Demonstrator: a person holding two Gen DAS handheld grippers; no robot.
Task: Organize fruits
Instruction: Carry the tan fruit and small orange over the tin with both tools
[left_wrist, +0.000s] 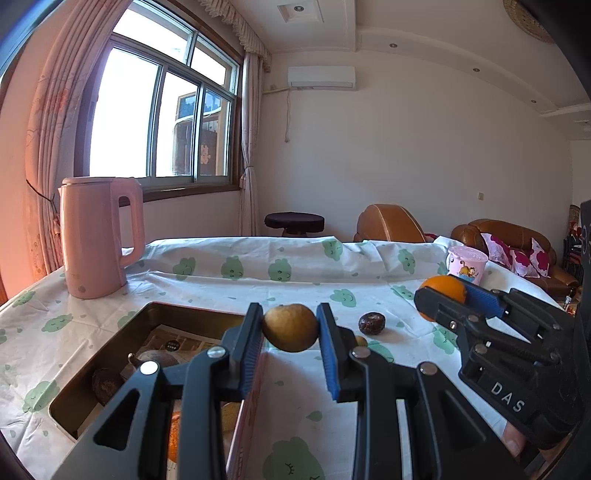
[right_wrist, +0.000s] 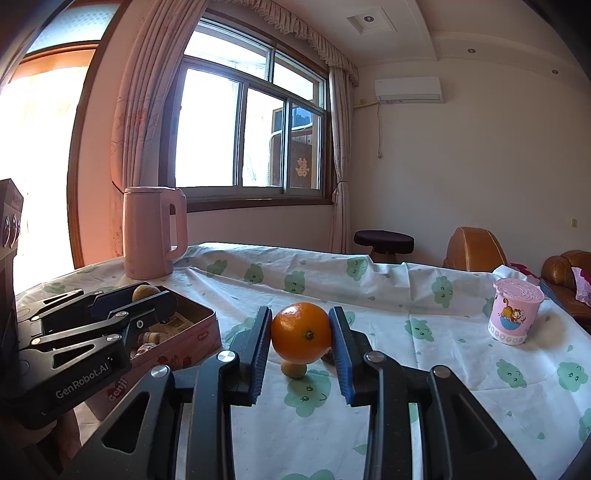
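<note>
My left gripper (left_wrist: 289, 317) is shut on a dull yellow fruit (left_wrist: 290, 330), held just past the right wall of an open pink tin box (left_wrist: 110, 332). Several dark fruits lie inside the box. The right wrist view shows the left gripper (right_wrist: 151, 294) over the tin box (right_wrist: 201, 334), with the yellow fruit (right_wrist: 144, 291) between its pads. My right gripper (right_wrist: 300, 325) is shut on a bright orange (right_wrist: 301, 334) held above the table; the right gripper (left_wrist: 441, 291) is at the right in the left wrist view. A dark wrinkled fruit (left_wrist: 372, 323) and a small yellow fruit (right_wrist: 293, 370) lie on the cloth.
A pink kettle (left_wrist: 99, 236) stands at the far left of the table behind the box. A pink printed cup (right_wrist: 515, 312) stands at the right. The white cloth (right_wrist: 461, 369) with green prints covers the table. A stool and brown sofas are beyond the far edge.
</note>
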